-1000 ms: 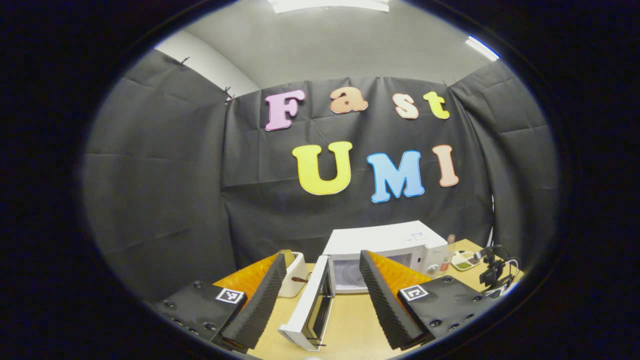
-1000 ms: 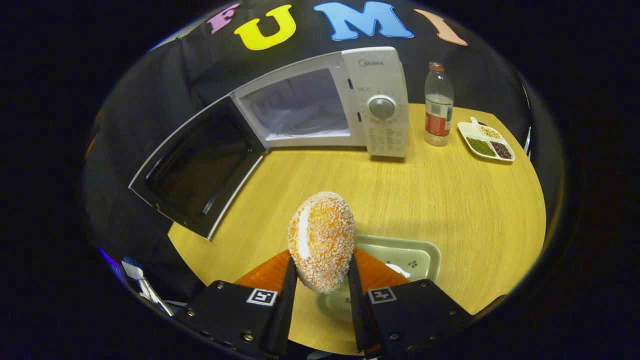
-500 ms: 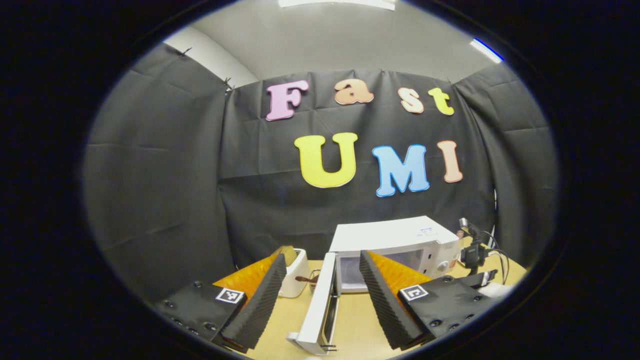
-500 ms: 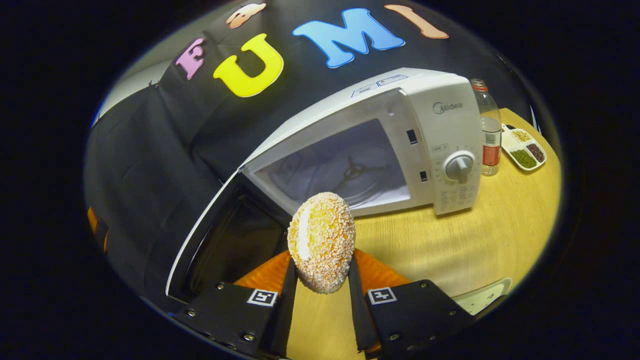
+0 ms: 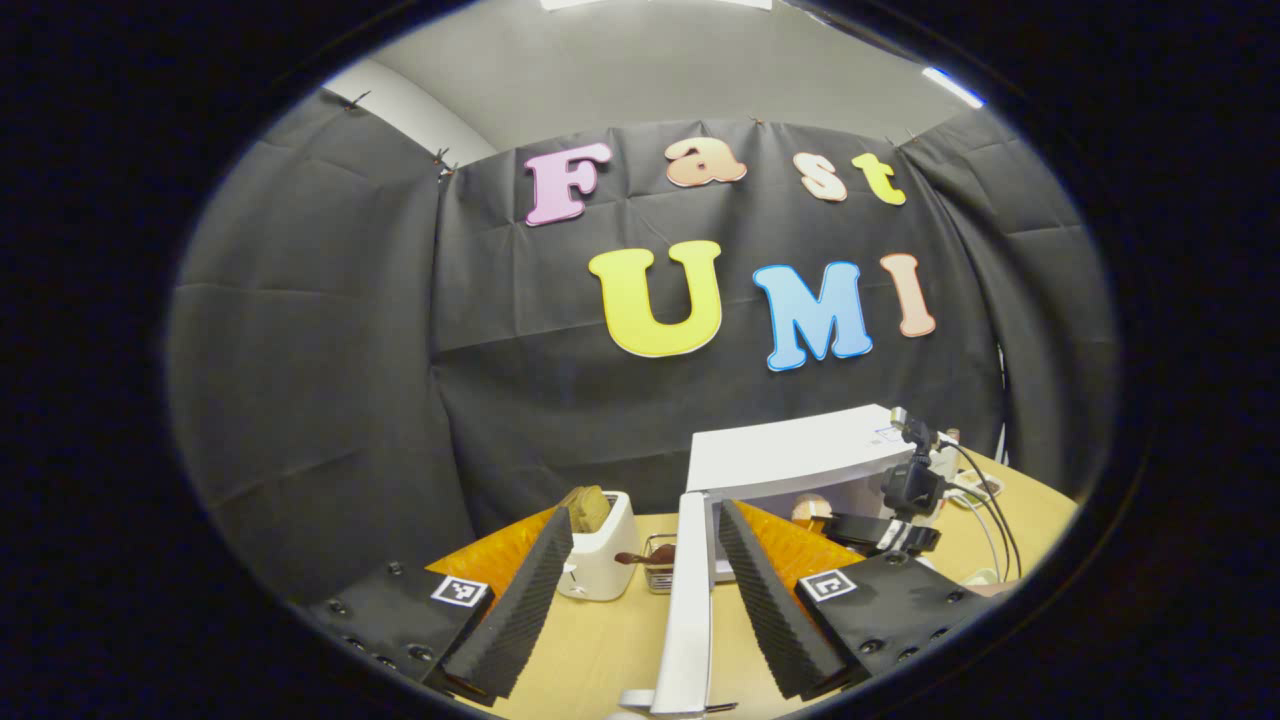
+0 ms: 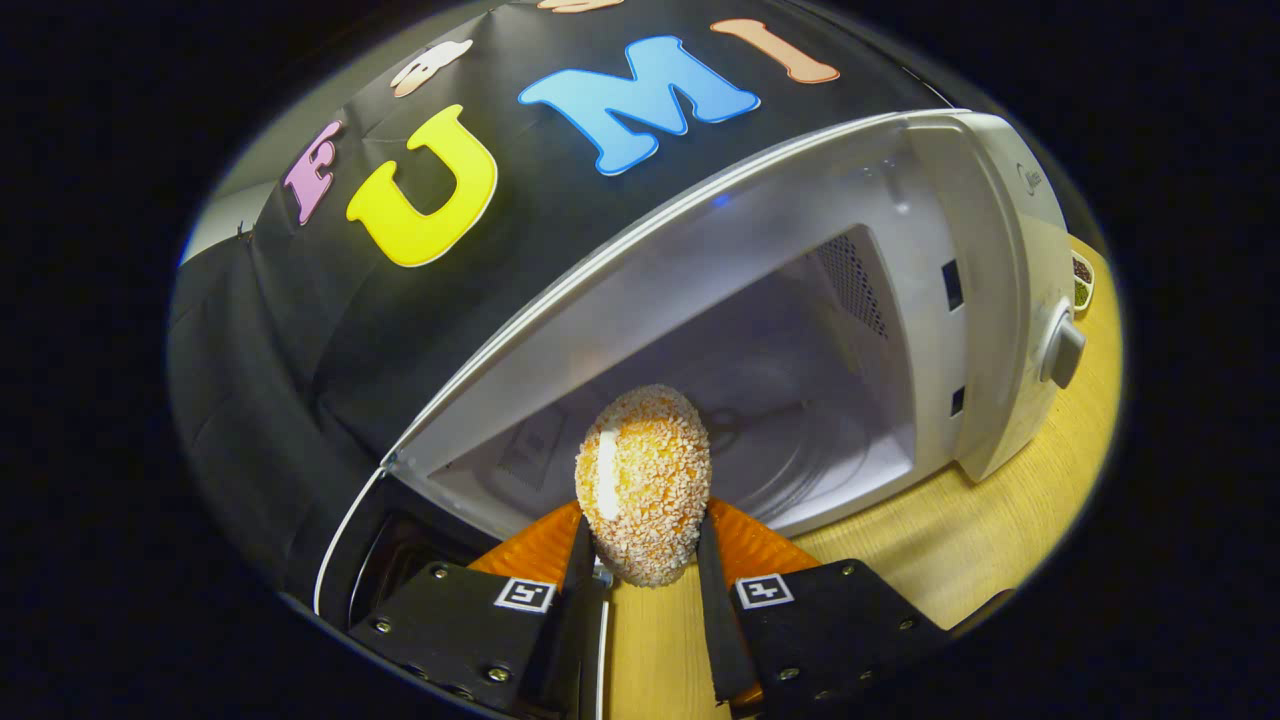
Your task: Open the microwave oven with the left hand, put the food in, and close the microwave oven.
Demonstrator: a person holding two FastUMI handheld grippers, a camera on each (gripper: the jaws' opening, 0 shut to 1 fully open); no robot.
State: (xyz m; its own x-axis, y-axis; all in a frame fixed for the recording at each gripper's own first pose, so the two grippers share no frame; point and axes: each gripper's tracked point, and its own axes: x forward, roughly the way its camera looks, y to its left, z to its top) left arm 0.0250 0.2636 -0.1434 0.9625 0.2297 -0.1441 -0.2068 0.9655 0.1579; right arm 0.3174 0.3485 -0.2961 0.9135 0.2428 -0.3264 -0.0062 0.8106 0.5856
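Right claw [image 6: 640,545]: clamped on crumb-coated bun [image 6: 643,480] at microwave [image 6: 800,330] mouth. Left claw [image 5: 645,590]: apart, empty, beside door [image 5: 690,610]. Risk: bun clips frame, sheds crumbs.

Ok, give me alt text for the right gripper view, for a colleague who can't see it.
The right gripper holds a crumb-coated orange pastry between its fingers, right at the mouth of an open white microwave oven. The oven's empty cavity lies just beyond the pastry, the door swung out at lower left, all on a wooden table.
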